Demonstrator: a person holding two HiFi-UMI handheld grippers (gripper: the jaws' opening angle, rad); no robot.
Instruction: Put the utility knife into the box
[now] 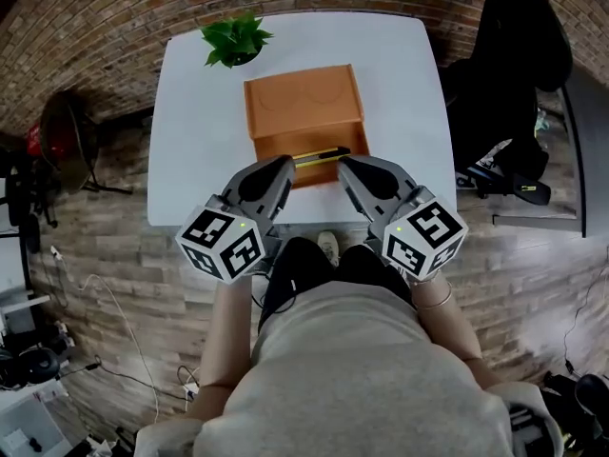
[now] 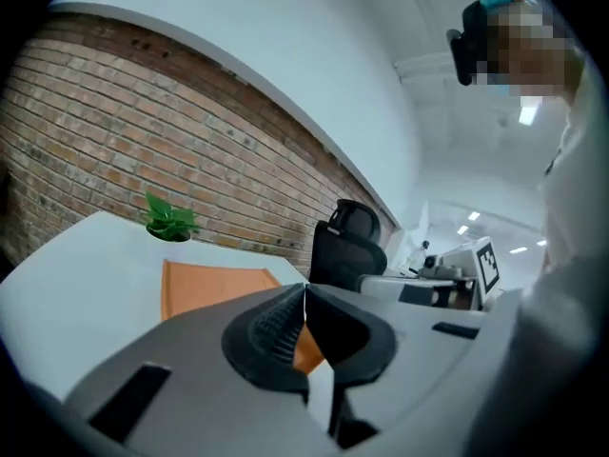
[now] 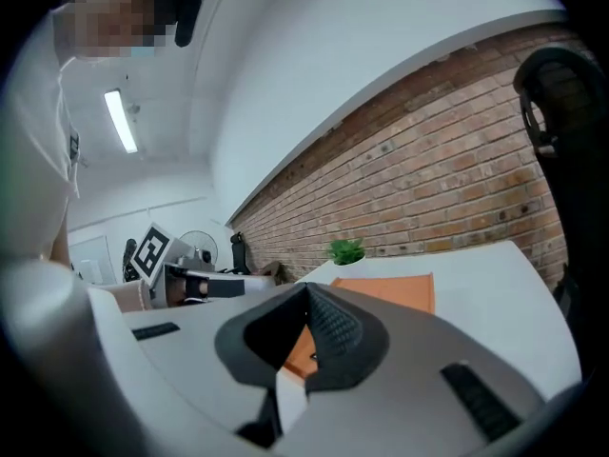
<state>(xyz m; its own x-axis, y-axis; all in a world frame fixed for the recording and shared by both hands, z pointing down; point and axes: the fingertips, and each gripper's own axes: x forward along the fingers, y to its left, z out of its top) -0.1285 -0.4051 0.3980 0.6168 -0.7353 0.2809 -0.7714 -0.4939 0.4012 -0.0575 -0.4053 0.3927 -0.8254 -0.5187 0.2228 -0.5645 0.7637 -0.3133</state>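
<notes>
An orange box (image 1: pixel 304 101) stands open on the desk (image 1: pixel 195 122); its far half is a flat orange panel, its near half an open tray; the utility knife (image 1: pixel 321 156), yellow and black, lies crosswise in that near half, close to its far edge; nothing else shows inside the box.

The desk is white and square; a small potted plant (image 1: pixel 235 39) stands at its far edge, left of the box and apart from it; the rest of the top is bare. Beyond the desk runs a brick wall (image 1: pixel 143 8); the floor (image 1: pixel 105 246) is laid in brick-like strips, with cables trailing at the lower left; a black office chair (image 1: pixel 519 55) stands to the right of the desk; the person's legs and one shoe show below the desk's near edge.

The left tool (image 1: pixel 284 167) has its jaws pressed together with nothing between them; its own view shows the ribbed pads meeting and only the orange box behind them; the right tool (image 1: pixel 345 166) is likewise closed and empty. Both hang over the desk's near edge, their tips pointing toward the box from either side of the knife; neither one touches the knife or the box; each carries a marker cube (image 1: pixel 222 240) at its rear.
</notes>
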